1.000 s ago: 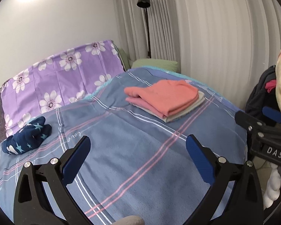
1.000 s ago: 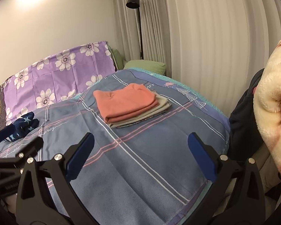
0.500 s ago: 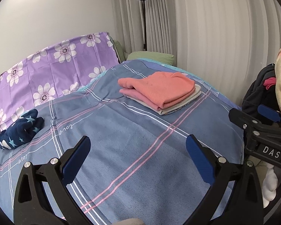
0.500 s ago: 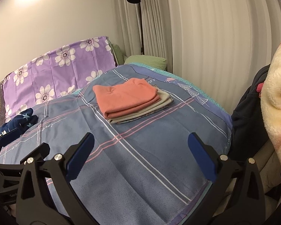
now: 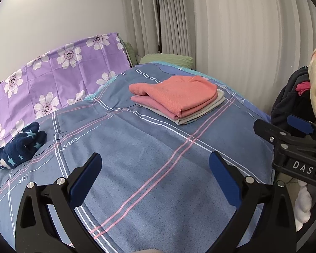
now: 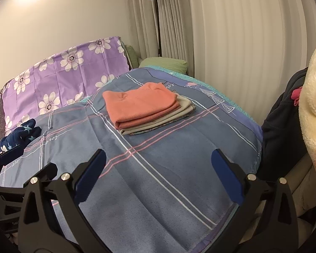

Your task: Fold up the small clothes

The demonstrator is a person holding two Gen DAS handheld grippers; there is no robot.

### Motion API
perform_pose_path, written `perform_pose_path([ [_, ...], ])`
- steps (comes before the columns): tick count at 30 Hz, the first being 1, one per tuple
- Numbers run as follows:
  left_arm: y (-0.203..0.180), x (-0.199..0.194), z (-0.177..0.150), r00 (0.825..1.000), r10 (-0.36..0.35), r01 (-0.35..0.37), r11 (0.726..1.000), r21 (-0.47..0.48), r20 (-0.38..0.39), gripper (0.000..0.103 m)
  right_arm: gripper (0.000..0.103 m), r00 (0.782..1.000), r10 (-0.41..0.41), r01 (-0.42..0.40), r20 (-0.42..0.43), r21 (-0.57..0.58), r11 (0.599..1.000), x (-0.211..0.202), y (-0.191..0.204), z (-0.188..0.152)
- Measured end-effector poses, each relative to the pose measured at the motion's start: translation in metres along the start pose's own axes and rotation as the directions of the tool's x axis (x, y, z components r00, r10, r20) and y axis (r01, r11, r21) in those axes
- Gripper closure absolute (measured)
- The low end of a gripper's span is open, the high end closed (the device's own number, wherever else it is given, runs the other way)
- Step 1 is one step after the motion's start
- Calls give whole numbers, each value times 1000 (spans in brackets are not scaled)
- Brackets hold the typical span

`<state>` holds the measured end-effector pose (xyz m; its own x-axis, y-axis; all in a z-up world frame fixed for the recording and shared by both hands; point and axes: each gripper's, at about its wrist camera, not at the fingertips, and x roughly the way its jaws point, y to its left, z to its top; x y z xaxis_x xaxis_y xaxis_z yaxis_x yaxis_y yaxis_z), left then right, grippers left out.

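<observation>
Blue pads on both of my tools stand wide apart with nothing between them. I have the left hand-held gripper (image 5: 154,174) hovering level above the near part of the bed (image 5: 137,147), its fingers aimed toward the far wall. The right hand-held gripper (image 6: 158,174) hangs beside it at about the same height, spread just as wide; in the left view I see its black frame at the right edge, and in the right view the left one's frame shows at the left edge.

On the far right of the blue checked bedspread sits a folded stack (image 6: 145,108): a salmon knit piece on top, then a pink layer, then pale grey ones beneath, edges fairly even. Well apart, at the far left near the purple flowered pillow (image 5: 52,73), lies a navy star-print garment (image 5: 19,148), bunched and unfolded.
</observation>
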<state>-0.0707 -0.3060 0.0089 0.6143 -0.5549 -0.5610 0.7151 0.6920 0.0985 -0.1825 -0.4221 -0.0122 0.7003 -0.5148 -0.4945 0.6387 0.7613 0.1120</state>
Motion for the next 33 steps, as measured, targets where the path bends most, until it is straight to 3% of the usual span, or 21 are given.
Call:
perform_pose_path([
  [33,4,1,-1,1000,11,-11,1000,-5,-3,1,2,1000,12,-12,-19,-13,1000,10,4,4],
])
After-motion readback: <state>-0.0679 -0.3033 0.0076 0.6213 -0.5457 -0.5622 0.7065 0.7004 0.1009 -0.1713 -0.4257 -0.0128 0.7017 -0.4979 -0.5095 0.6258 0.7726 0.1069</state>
